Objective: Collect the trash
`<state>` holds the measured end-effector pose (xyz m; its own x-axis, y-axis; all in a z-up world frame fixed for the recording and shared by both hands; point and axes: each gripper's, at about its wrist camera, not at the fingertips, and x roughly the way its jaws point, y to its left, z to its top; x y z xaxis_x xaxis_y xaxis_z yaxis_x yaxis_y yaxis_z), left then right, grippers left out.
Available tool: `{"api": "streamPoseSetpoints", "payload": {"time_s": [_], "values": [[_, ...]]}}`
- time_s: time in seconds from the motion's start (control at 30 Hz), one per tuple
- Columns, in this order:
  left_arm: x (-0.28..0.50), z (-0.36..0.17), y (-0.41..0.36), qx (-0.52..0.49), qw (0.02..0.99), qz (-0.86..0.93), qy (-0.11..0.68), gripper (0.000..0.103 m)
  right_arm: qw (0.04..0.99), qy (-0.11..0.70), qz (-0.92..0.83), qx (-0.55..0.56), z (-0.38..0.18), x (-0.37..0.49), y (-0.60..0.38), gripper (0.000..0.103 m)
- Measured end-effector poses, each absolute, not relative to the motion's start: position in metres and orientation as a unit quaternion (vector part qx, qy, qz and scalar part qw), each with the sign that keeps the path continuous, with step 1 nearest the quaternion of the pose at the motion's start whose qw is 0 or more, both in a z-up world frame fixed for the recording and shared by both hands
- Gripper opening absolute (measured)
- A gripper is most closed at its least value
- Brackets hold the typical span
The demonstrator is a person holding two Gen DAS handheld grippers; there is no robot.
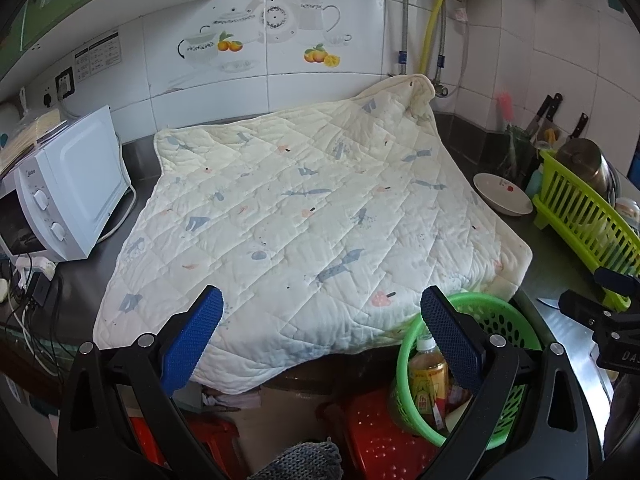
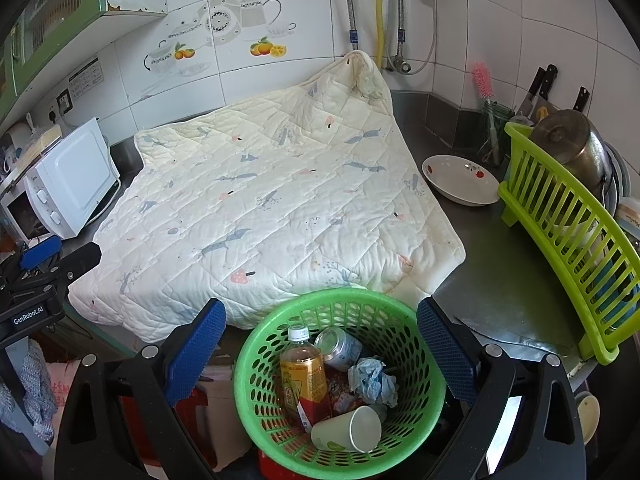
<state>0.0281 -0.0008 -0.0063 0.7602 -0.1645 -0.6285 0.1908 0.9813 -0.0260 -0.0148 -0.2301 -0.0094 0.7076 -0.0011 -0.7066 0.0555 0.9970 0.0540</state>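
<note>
A green perforated basket [image 2: 424, 364] sits below the counter's front edge, between my right gripper's fingers in the right wrist view. It holds a tea bottle [image 2: 304, 376], a metal can [image 2: 340, 346], crumpled tissue [image 2: 372, 380] and a white paper cup [image 2: 348, 430]. My right gripper [image 2: 322, 346] is open and empty above the basket. My left gripper [image 1: 322, 334] is open and empty over the front edge of a cream quilted mat [image 1: 304, 216]. The basket [image 1: 404, 360] and bottle [image 1: 430, 376] show at the lower right of the left wrist view.
The mat [image 2: 272, 208] covers the steel counter [image 2: 500, 264]. A white microwave [image 1: 64, 192] stands left. A white bowl [image 2: 460, 180], a lime dish rack [image 2: 568, 240] with a pot [image 2: 572, 148], and knives stand right. Red stools [image 1: 376, 436] are below.
</note>
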Motion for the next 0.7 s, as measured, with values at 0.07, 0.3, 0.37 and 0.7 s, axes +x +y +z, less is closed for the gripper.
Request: {"api": "streamPoseSetpoints", "payload": {"time_s": [0.07,0.3,0.37,0.7], "values": [[0.0275,-0.0057,-0.0014,0.019,0.938,-0.095,0.331,0.098,0.923,0.382,-0.016,0.036,-0.0093,-0.0150,-0.2298,0.093],[0.0244,-0.0032,-0.0026,0.023,0.943,-0.096,0.319,0.098,0.924,0.379,-0.017,0.037,-0.0080,-0.0160,-0.2312,0.093],[0.0250,-0.0029,-0.0018,0.022,0.942,-0.098,0.320,0.098,0.924,0.379,-0.017,0.037,-0.0082,-0.0161,-0.2316,0.093],[0.0266,-0.0020,0.0024,0.015,0.943,-0.086,0.321,0.098,0.925,0.379,-0.019,0.040,-0.0068,-0.0155,-0.2312,0.093]]}}
